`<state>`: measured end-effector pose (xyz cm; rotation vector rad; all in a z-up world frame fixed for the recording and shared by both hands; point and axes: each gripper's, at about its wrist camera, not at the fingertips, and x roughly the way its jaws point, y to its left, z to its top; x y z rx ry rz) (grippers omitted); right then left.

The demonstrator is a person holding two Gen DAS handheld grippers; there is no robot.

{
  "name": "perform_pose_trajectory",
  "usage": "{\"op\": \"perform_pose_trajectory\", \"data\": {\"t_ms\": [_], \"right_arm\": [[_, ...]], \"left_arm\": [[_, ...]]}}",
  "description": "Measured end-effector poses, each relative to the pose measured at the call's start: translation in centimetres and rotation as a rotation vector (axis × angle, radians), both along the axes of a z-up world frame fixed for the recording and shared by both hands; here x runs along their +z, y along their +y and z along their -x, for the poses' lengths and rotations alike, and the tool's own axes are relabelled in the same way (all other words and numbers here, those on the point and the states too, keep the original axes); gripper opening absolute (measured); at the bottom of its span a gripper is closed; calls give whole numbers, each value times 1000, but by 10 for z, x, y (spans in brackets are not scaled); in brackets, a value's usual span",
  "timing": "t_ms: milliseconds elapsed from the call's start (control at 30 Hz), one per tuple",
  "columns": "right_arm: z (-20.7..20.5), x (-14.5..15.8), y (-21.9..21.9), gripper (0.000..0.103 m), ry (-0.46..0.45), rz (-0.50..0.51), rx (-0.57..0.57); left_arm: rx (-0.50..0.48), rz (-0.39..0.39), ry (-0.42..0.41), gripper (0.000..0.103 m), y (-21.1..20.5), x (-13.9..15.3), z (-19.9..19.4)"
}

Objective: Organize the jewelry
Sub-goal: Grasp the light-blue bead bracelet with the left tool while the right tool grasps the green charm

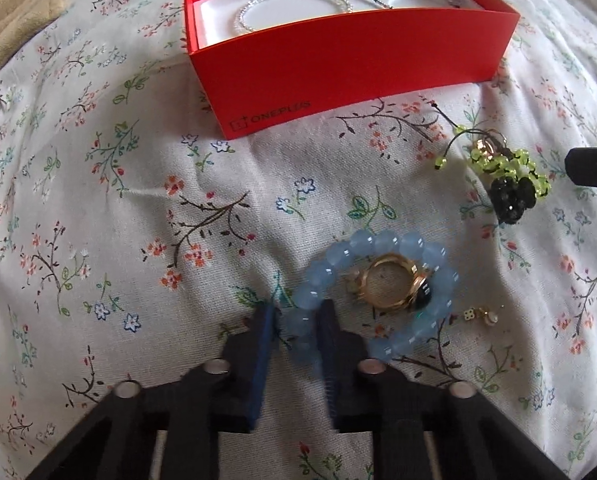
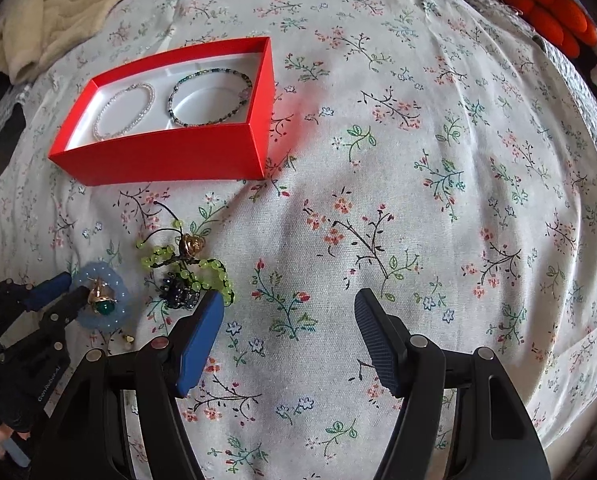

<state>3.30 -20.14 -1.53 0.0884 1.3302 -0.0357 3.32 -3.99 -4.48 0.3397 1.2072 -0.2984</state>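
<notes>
My left gripper [image 1: 296,312] points down at the floral sheet and is shut on the near-left side of a pale blue bead bracelet [image 1: 412,246], with one bead pinched between the pads. Inside that bracelet's loop lies a gold ring with a green stone [image 1: 390,284]. The right wrist view shows the same grip at its lower left, the left gripper [image 2: 72,288] on the blue bracelet [image 2: 120,312]. My right gripper [image 2: 288,308] hangs open over bare sheet, holding nothing. A red box [image 2: 158,156] holds a white bead bracelet [image 2: 96,126] and a dark green bead bracelet [image 2: 170,104].
A lime-green bead bracelet [image 1: 510,164] with a black bead cluster [image 1: 512,198] and a gold ring [image 1: 484,146] lies right of the blue one. Small gold charms [image 1: 480,314] sit nearby. A cream blanket [image 2: 58,8] and an orange plush item [image 2: 546,8] lie at the far edges.
</notes>
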Motion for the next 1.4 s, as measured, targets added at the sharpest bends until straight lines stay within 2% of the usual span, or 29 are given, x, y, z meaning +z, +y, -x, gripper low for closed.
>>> {"op": "perform_pose_trajectory", "data": {"t_ms": [200,467,533,600,733,800,867,900,1033,1233,1400], "right_arm": [[-10,-3,9,71,-1,-20,5],[-21,-11,13,70,8,-15,-20],[-23,-14,13,66,11,-16,-23],[-25,-18,15,51,20,-31,-14],[-26,-25,28,38,18,23,38],[-25,-28,37,20,12,44,80],[-25,-29,44,8,12,41,109],[-25,-29,46,6,10,34,116],[-25,-19,44,6,-18,-6,102],[-21,15,34,6,-103,-76,90],[0,41,23,6,-157,-106,89]], "left_arm": [[14,81,-2,8,26,17,-5],[35,141,-34,8,42,35,-3],[37,146,-32,8,42,35,-3],[40,148,-30,8,44,34,-4],[46,151,-26,8,46,33,-9],[47,152,-27,8,47,33,-9],[49,155,-29,8,48,34,-9],[50,158,-32,9,48,35,-9],[46,190,-58,8,50,49,-8],[50,242,-103,8,52,69,-7],[44,269,-127,8,49,79,-5]]}}
